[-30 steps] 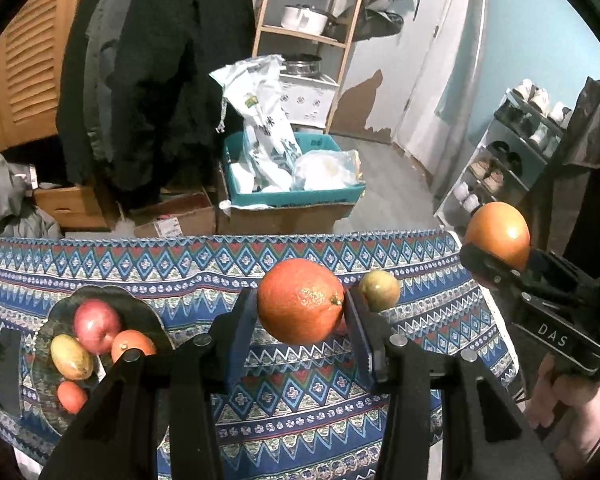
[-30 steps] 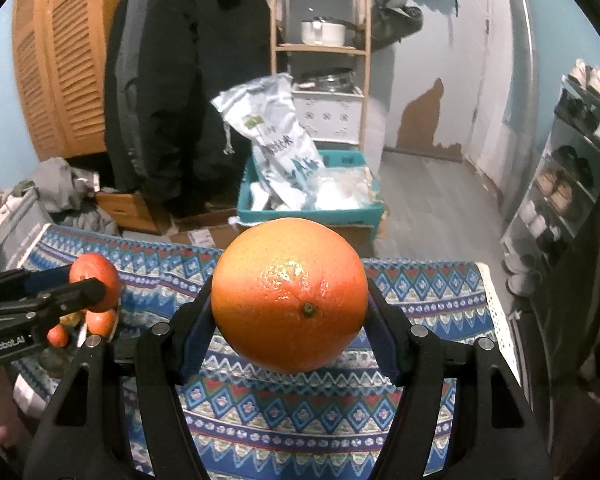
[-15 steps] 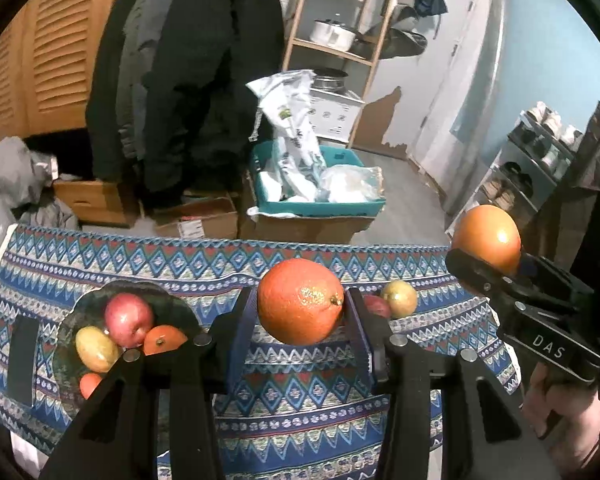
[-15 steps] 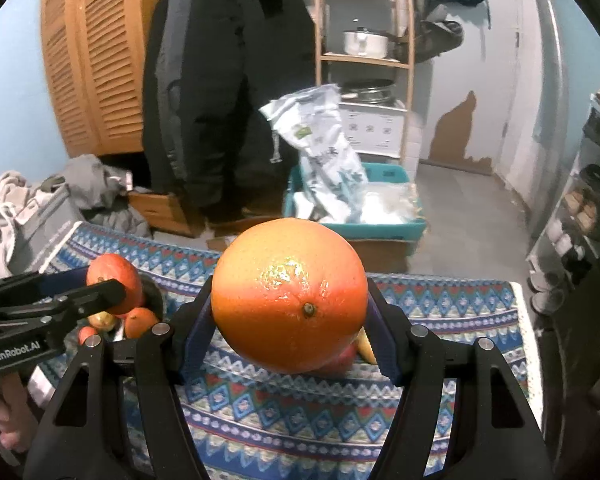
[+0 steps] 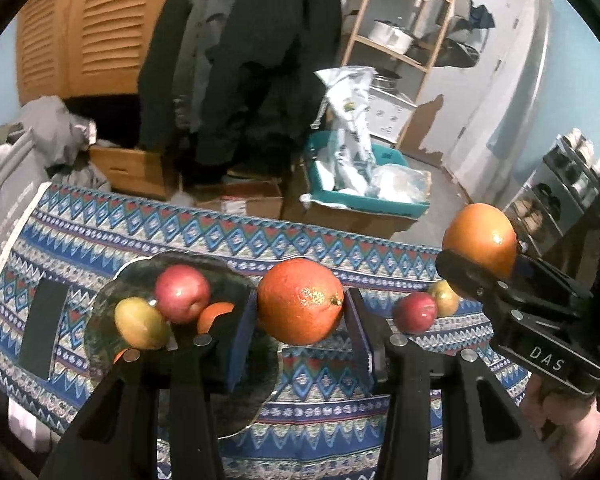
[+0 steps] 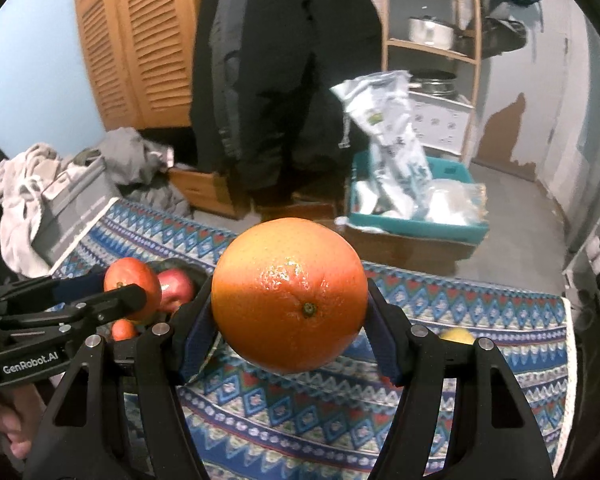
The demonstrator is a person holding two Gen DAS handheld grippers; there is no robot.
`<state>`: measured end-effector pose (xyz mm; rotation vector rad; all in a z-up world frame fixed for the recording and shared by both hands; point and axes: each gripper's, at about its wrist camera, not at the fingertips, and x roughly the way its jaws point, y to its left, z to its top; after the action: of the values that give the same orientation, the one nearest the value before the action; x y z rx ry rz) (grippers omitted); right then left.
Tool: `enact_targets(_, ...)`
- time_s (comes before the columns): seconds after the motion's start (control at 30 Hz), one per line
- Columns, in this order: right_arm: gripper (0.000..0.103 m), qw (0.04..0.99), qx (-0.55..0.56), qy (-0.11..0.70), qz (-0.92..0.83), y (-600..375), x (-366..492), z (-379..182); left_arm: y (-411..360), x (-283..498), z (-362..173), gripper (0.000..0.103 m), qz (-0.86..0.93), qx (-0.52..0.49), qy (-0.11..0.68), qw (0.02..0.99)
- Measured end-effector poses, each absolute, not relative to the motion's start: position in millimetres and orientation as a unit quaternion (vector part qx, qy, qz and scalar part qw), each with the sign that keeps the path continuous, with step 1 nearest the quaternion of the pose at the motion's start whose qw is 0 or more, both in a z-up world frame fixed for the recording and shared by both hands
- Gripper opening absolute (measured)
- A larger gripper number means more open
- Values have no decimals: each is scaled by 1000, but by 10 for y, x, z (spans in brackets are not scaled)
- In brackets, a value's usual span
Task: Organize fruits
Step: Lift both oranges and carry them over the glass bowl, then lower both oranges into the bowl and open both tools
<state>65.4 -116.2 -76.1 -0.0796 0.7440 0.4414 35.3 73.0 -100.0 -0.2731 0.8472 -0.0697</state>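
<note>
My left gripper [image 5: 300, 312] is shut on a red-orange orange [image 5: 300, 300], held in the air just right of a dark glass bowl [image 5: 112, 292]. The bowl holds a red apple [image 5: 182, 294], a yellow-green fruit [image 5: 140, 324] and an orange [image 5: 216, 314]. My right gripper [image 6: 288, 320] is shut on a large orange [image 6: 288, 296], also lifted above the patterned cloth [image 6: 460, 300]; it shows at the right of the left wrist view too, the large orange [image 5: 480, 240] in its fingers. A red apple [image 5: 415, 313] and a yellow-green apple [image 5: 446, 302] lie on the cloth between the grippers.
A flat black object [image 5: 42, 330] lies on the cloth left of the bowl. Beyond the table's far edge stand cardboard boxes, a teal bin [image 5: 364, 196] with bags, hanging coats and a wooden shelf. A person's hand [image 5: 556, 424] holds the right gripper.
Both grippers have swept left across the table with their oranges; the bowl now sits close under the left gripper, and the loose apples have come into view on its right.
</note>
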Motion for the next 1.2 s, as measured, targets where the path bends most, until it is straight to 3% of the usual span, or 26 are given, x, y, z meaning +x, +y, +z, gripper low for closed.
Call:
enact_targets(0.43,68,882,-63,392,255,-589,705,-1027,1279,257,-1383,45,23,-157,443,882)
enact_targets(1.2,68,799,-92,511,304,68,730,-2023,1681,188,-2179,46,84,-158,540,823)
